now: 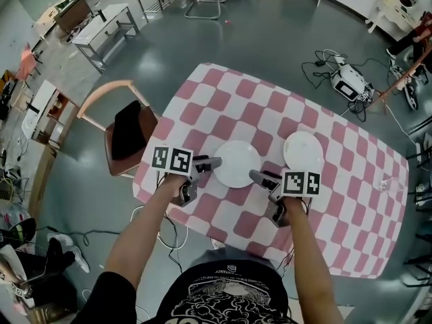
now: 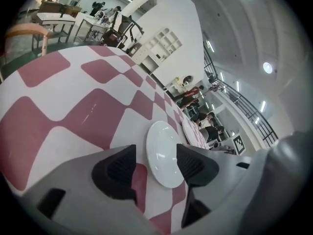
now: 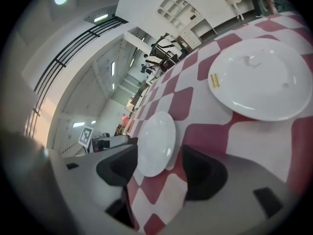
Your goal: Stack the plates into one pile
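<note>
**A:** Head view first: is any of the pile standing yet?

**B:** Not yet. Two white plates are lying apart on the checked bench [image 1: 223, 100]. The near plate [image 1: 236, 164] is sitting in front of the person. The far plate [image 1: 304, 150] is resting near it on the right, with a strip of cloth showing between them. Neither plate is lying on the other.

**A:** And what are the grippers doing?

**B:** Both are flanking the near plate. The left gripper [image 1: 210, 163] is sitting at its left rim and the right gripper [image 1: 260, 177] at its lower right rim. In the left gripper view the fingers [image 2: 120, 170] are standing spread. The plate is showing through the gap just ahead of the tips, and nothing is being pinched. The right gripper view is showing the same thing: its fingers [image 3: 200, 173] are spread and holding nothing, and the far plate is lying off to the upper right.

**A:** So what is remaining?

**B:** All of it, I am judging. One plate is waiting to be gripped, lifted and set on the other. This is looking like the approach to the first pick.
</note>
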A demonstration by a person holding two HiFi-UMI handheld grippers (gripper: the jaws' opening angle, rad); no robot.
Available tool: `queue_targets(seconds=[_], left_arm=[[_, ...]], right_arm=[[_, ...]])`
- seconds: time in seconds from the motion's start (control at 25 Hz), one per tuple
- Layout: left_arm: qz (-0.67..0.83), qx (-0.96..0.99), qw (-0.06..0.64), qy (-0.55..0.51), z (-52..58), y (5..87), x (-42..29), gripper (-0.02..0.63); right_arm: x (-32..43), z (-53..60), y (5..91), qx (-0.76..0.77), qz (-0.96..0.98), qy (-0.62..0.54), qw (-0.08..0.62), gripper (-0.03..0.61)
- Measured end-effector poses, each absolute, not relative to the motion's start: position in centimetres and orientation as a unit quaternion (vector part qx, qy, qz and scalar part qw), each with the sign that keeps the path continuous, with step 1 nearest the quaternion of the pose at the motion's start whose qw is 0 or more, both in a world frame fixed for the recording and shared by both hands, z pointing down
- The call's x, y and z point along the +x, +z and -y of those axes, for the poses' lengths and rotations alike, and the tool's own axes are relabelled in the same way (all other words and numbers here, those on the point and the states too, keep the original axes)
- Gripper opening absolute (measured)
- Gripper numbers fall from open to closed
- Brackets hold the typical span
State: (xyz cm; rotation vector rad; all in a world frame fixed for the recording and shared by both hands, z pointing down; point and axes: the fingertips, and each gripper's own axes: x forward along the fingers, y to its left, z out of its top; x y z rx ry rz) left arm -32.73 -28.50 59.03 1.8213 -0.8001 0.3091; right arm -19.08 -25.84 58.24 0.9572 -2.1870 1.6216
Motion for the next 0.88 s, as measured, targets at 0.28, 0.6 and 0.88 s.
queue_targets(seconds=[0.28,0.6,0.88], left_arm=[[0.328,0.757,0.552,0.125,28.7,59.4,-32.3,0.204],[0.336,0.746,0.559,0.136,28.9,60.2,-31.9,0.126],[0.361,0.744,0.539,0.157,28.9,60.3,-32.3,0.041]], right_arm=[[-19.4,26.4,58.7,0.319,0.736,0.589,0.101,0.227],[-19.4,26.9,59.3,0.318,0.723,0.607,0.090,0.178],[-18.4,27.0,60.4,0.351,0.705,0.604,0.121,0.037]])
